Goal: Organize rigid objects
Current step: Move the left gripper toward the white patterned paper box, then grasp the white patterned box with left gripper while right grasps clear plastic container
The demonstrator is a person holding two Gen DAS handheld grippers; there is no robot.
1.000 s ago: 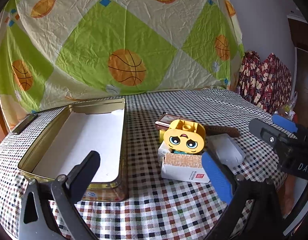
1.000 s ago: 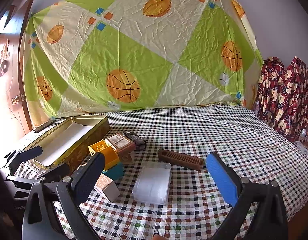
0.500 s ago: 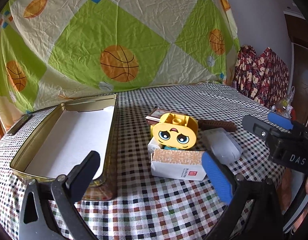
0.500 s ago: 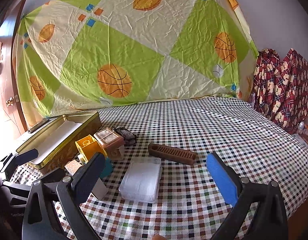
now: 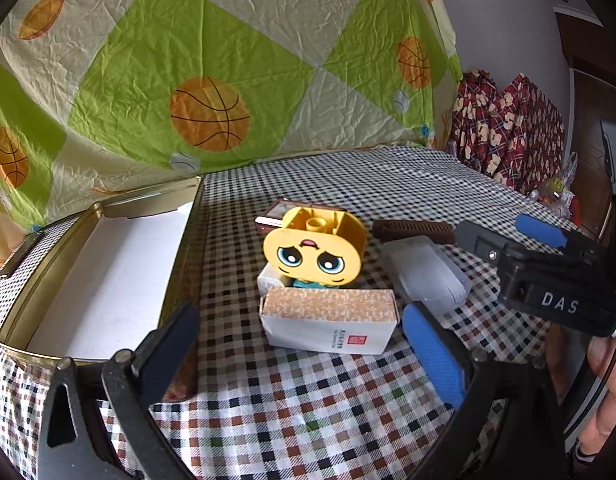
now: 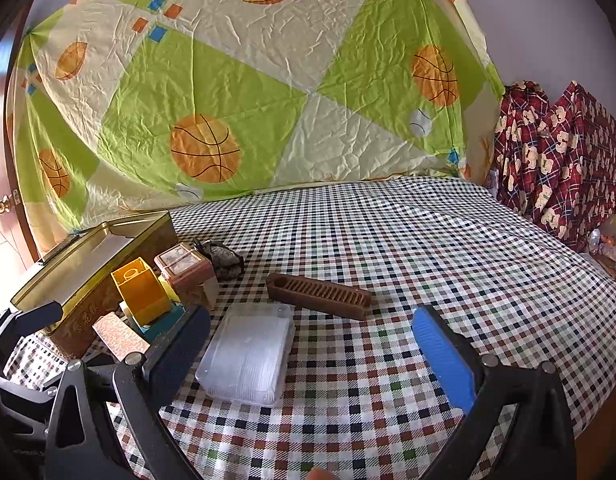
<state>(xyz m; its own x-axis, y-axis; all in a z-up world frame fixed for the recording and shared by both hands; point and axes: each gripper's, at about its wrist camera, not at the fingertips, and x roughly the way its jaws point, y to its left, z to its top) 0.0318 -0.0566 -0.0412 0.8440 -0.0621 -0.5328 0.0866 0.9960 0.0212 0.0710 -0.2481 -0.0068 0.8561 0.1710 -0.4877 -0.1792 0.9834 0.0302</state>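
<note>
Both tongs released, empty. Left tongs (image 5: 299,344) face white carton (image 5: 330,320) on checked surface (image 5: 308,412), just beside open tin (image 5: 107,208). Advice: straddle carton's short sides, clench squarely, avoid yellow toy block (image 5: 314,250) behind.

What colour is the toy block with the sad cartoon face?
Yellow, with blue eyes; the toy block shows best in the left wrist view.

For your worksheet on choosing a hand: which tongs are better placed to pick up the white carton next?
Probably the left tongs: open, the white carton lies just ahead between their fingers, with the gold tin alongside. The right tongs face the clear plastic case instead.
</note>
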